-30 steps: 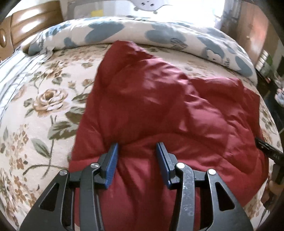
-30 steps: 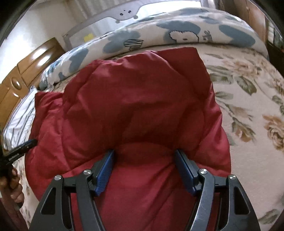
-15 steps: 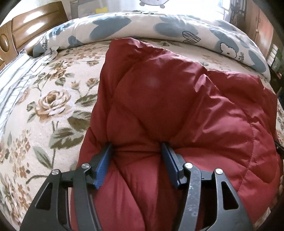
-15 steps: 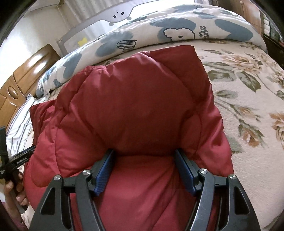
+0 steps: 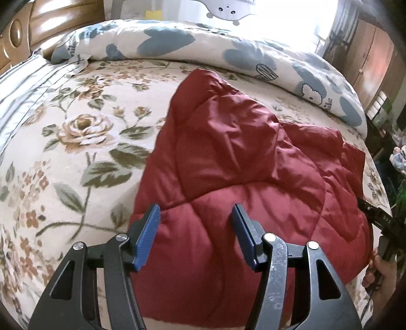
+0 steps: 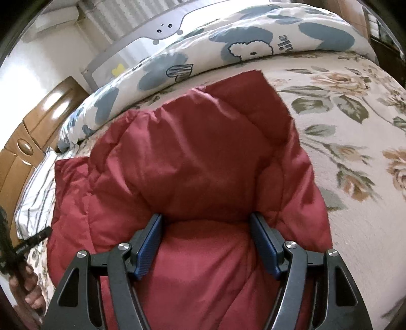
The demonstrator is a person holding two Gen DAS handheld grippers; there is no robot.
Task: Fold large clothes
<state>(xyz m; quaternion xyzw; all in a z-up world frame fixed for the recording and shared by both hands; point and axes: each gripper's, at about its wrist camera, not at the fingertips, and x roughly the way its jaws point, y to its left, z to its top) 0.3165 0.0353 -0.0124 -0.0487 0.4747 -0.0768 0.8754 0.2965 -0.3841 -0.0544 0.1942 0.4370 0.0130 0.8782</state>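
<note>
A large dark red quilted jacket [image 5: 241, 165] lies spread on the floral bedspread [image 5: 76, 152], partly folded over itself. My left gripper [image 5: 195, 233] hovers open just above its near left part, with nothing between the blue pads. In the right wrist view the jacket [image 6: 203, 157] bulges up in front of my right gripper [image 6: 205, 241], whose wide-open jaws straddle a puffy fold; the pads touch the fabric on both sides without pinching it. The right gripper's tip shows at the left wrist view's right edge [image 5: 373, 210].
A rolled white duvet with blue hearts [image 5: 228, 50] lies along the far side of the bed. A wooden headboard [image 5: 50, 22] and a striped pillow [image 5: 22, 83] are at the left. A wooden wardrobe [image 5: 373, 55] stands at the right.
My left gripper has let go of the fold it straddled and pulled back and up; the jacket there has dropped flatter. My right gripper stays wide around its fold.
</note>
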